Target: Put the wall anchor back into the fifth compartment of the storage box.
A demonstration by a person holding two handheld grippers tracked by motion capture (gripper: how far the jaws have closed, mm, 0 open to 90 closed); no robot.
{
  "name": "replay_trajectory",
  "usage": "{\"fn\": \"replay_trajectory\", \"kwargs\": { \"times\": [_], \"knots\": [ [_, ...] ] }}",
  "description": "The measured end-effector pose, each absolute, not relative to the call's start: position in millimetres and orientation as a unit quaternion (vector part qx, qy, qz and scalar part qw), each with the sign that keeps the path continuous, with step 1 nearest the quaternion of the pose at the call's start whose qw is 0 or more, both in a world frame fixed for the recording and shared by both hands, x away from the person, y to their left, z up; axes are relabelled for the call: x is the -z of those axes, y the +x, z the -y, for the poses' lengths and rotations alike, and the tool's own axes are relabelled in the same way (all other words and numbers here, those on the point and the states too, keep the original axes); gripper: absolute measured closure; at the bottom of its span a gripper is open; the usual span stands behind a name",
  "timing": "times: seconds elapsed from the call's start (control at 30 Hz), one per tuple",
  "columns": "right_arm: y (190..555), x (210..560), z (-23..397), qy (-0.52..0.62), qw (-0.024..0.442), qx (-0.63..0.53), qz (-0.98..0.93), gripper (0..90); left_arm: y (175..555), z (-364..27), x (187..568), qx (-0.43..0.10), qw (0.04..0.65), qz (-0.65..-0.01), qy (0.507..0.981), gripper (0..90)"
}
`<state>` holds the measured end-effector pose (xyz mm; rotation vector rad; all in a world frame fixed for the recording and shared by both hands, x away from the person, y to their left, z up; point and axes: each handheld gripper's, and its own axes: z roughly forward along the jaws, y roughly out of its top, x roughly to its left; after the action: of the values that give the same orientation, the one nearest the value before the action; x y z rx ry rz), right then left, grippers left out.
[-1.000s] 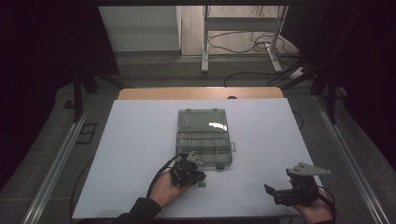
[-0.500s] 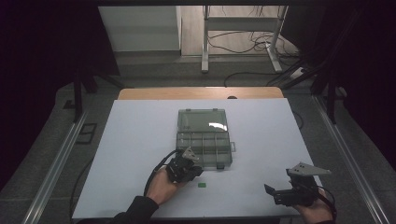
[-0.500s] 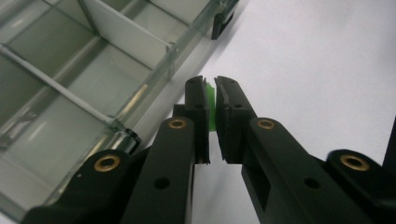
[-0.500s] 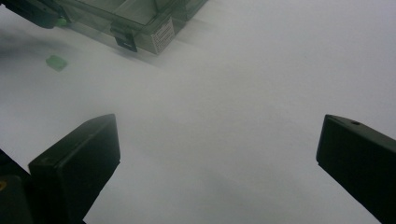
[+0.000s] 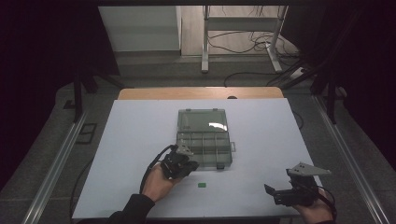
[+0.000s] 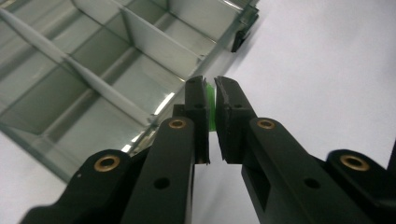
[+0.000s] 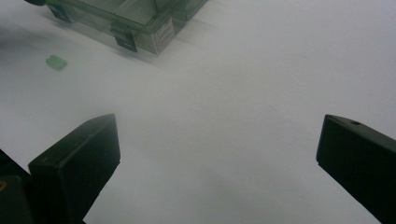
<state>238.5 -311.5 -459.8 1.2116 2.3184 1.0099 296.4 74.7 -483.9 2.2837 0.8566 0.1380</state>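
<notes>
At the near-left corner of the clear compartment box (image 5: 204, 137), the left gripper (image 5: 183, 161) is hovering with a small green piece (image 6: 210, 106) pinched between its pads. In the left gripper view the jaws are sitting almost together, with just a sliver of green showing in the gap, so it's clamped down tight on the thing. From what's peeking out, the piece is sitting edge-on between the pads, with its long side running along the jaws toward the tips, pointing at the box's front wall. Can't really tell its full shape though, since most of it is hidden by the pads.

The box itself is lying open on the white table (image 5: 140, 140), lid flipped back away from the person and the divided tray facing up. The tips are hanging right at the tray's rim, over the edge of a near compartment, and the piece isn't resting on anything there.

A second green piece (image 5: 201, 185) is lying flat on the table just in front of the box, between the two hands, and it's also showing up blurry in the right gripper view (image 7: 56, 62).

The right gripper (image 5: 280, 193) is resting low near the table's front right edge, jaws spread wide apart and holding nothing, well away from the box.
</notes>
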Motion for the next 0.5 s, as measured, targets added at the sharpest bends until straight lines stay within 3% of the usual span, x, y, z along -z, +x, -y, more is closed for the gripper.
{"fn": "replay_trajectory", "kwargs": {
  "times": [0.5],
  "knots": [
    [238.5, 459.9, 311.5, 0.426, 0.168, -0.354, -0.815, 0.0, 303.2, -92.8, 474.4, -0.072, 0.353, -0.354, 0.863, 84.4]
  ]
}}
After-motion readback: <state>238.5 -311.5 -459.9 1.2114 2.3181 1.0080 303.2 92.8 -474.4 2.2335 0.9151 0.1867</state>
